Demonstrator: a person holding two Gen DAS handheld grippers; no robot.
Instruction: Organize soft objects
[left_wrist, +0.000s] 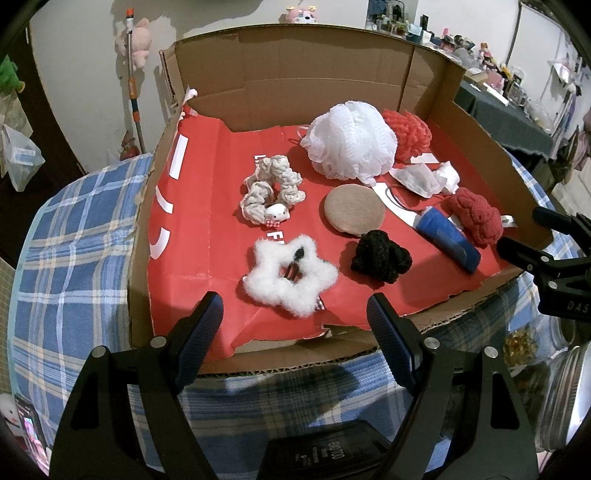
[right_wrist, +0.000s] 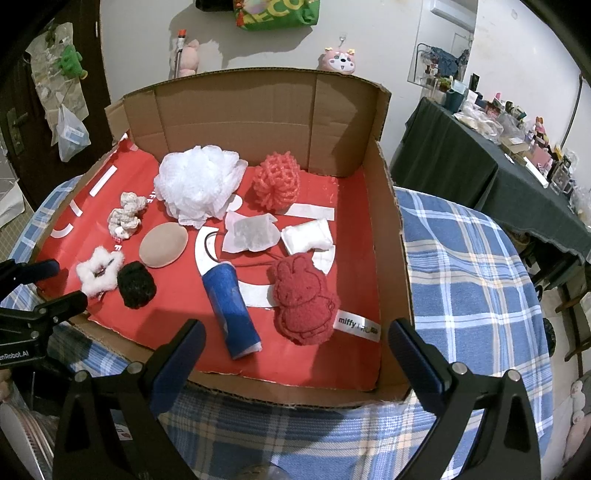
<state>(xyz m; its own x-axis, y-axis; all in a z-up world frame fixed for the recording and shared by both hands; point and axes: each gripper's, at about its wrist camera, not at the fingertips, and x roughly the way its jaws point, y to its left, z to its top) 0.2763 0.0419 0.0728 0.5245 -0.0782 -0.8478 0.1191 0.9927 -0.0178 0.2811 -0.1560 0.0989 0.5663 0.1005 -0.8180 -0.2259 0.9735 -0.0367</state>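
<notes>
An open cardboard box (left_wrist: 140, 266) (right_wrist: 395, 258) lined with red paper holds several soft items. A white fluffy star scrunchie (left_wrist: 290, 280) (right_wrist: 99, 272) lies nearest my left gripper (left_wrist: 295, 314), which is open and empty just short of the box's front edge. Beside the star sit a black knit scrunchie (left_wrist: 380, 256) (right_wrist: 136, 285), a tan round puff (left_wrist: 354, 213) (right_wrist: 162, 245), a grey rope scrunchie (left_wrist: 271, 188) (right_wrist: 125, 216), a white bath pouf (left_wrist: 351, 142) (right_wrist: 197, 182) and a red mesh pouf (left_wrist: 408, 129) (right_wrist: 277, 181). A blue roll (right_wrist: 232, 306) and a red rabbit plush (right_wrist: 304, 299) lie before my open, empty right gripper (right_wrist: 295, 339).
The box rests on a blue plaid cloth (left_wrist: 74, 229) (right_wrist: 469, 280). White tissue packets (right_wrist: 277, 232) lie mid-box. The box's back flap (right_wrist: 255, 118) stands tall. A dark-covered table (right_wrist: 480, 166) full of small items stands at the right.
</notes>
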